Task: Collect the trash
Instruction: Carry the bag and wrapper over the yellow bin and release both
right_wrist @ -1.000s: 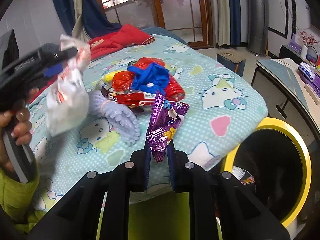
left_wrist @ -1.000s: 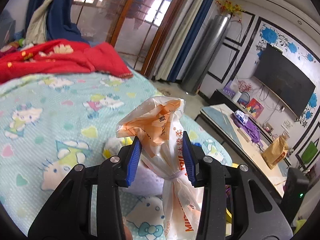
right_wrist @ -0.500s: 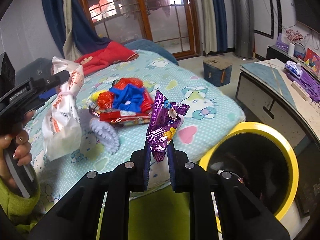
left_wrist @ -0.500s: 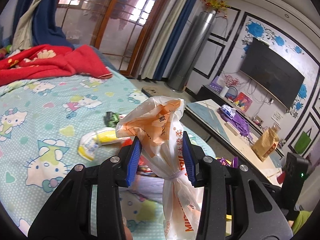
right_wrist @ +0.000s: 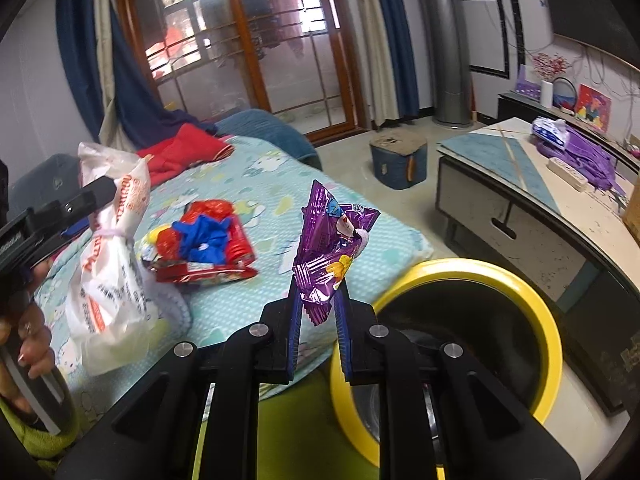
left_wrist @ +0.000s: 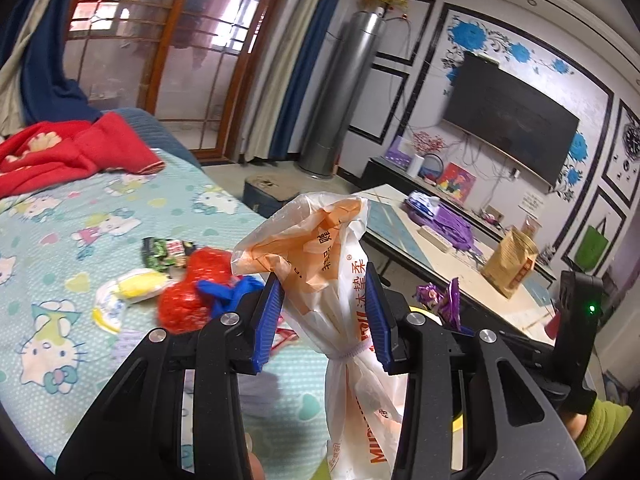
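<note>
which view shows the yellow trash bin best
The right wrist view: the yellow-rimmed bin fills its lower right, dark opening plain, just past the right tongs. The left wrist view shows only a yellow sliver behind its tongs.

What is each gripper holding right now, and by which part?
The left gripper holds the white plastic bag by its bunched neck, just above the tie. The right gripper pinches the purple snack wrapper at its bottom edge.
</note>
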{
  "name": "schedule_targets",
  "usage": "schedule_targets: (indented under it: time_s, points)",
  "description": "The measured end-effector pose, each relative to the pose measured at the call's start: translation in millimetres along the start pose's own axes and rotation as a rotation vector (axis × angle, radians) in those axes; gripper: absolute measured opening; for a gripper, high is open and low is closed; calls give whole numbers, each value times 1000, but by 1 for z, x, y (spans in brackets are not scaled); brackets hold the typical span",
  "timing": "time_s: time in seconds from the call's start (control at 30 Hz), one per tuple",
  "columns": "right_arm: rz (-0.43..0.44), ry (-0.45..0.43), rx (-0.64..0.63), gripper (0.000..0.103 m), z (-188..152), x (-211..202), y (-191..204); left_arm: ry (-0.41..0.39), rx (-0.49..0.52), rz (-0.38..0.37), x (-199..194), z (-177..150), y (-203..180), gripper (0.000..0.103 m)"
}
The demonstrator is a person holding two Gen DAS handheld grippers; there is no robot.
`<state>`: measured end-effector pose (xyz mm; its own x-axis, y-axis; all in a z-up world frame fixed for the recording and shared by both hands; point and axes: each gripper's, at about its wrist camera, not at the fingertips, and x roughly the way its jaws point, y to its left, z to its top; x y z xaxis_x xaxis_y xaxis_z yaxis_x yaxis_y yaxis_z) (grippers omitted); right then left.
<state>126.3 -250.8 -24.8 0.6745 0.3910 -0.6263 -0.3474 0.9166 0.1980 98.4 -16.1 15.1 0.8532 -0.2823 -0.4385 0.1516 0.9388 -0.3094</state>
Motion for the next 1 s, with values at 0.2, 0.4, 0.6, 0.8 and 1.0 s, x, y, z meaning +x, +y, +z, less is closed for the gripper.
schedule_targets:
  time_s: [0.2, 0.4, 0.6, 0.8, 1.0]
  points:
    - [-37, -7, 33, 15, -1, -4, -20, 2, 35, -23, 9, -2, -18, 32]
    - [-70, -10, 74, 15, -5, -7, -39, 4, 73, -43, 19, -3, -35, 32]
    - [-109, -15, 103, 15, -7, -10, -57, 13, 115, -67, 35, -7, -53, 32]
    - [-167, -18, 104, 15, -12, -9, -72, 37, 164, -85, 58, -13, -75, 32]
    - [-186, 5, 142, 16, -19, -2, -88, 53, 221, -76, 82, -23, -96, 33]
